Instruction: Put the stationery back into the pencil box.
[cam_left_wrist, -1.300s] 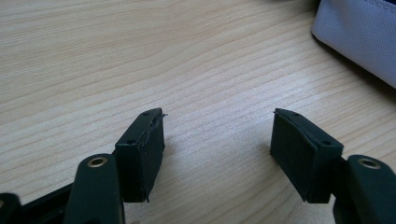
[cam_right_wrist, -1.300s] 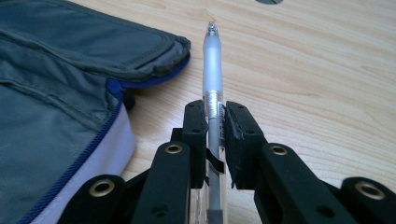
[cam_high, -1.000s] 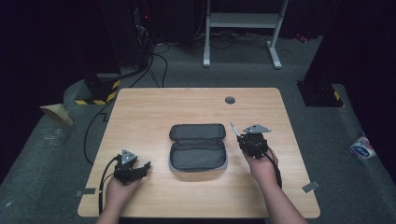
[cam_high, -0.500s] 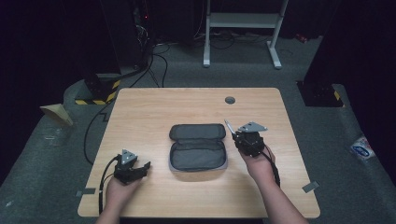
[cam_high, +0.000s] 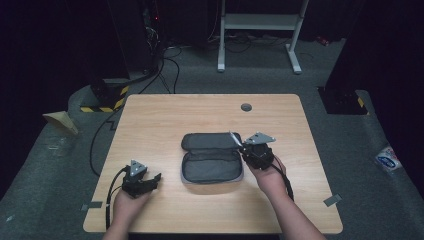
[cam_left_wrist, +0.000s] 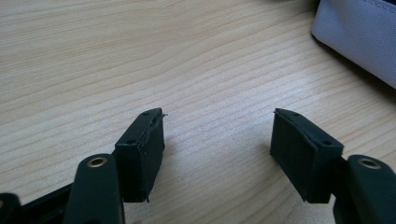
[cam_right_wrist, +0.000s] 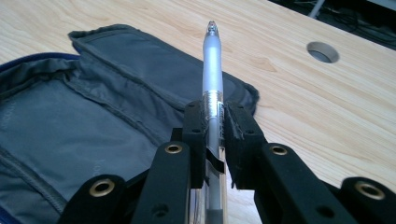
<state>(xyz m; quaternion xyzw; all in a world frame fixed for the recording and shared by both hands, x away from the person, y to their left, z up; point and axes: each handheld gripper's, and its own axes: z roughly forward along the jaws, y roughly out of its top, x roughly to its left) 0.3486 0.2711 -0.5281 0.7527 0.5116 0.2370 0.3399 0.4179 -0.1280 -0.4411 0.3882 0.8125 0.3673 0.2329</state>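
Your right gripper clamps the pen beside the open case, not yet inside; your left gripper rests open, empty.

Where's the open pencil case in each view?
High view: case at table centre, just left of the right gripper.
Left gripper view: pale corner at top right.
Right gripper view: fills the left, behind the held pen.
Shared landmark: the wooden table.
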